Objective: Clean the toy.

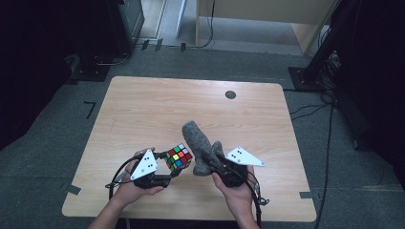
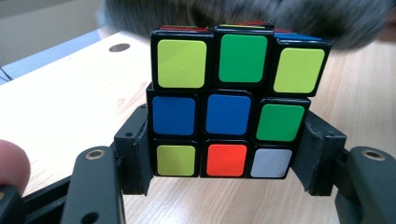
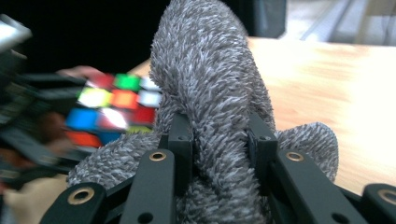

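A scrambled puzzle cube (image 1: 178, 157) with coloured stickers is held just above the wooden table (image 1: 143, 109), near its front. My left gripper (image 1: 168, 168) is shut on the puzzle cube (image 2: 233, 102), its jaws pressing the cube's bottom layer from both sides. A grey fuzzy cloth (image 1: 199, 145) stands bunched up to the right of the cube. My right gripper (image 1: 210, 160) is shut on the grey cloth (image 3: 210, 93), pinching a fold of it. In the right gripper view the cube (image 3: 112, 109) sits blurred just left of the cloth.
A small dark round hole (image 1: 230, 94) marks the table's far right part. Beyond the table's far edge stand dark equipment and a wooden cabinet (image 1: 267, 19) on grey carpet. Cables (image 1: 310, 109) trail on the floor at the right.
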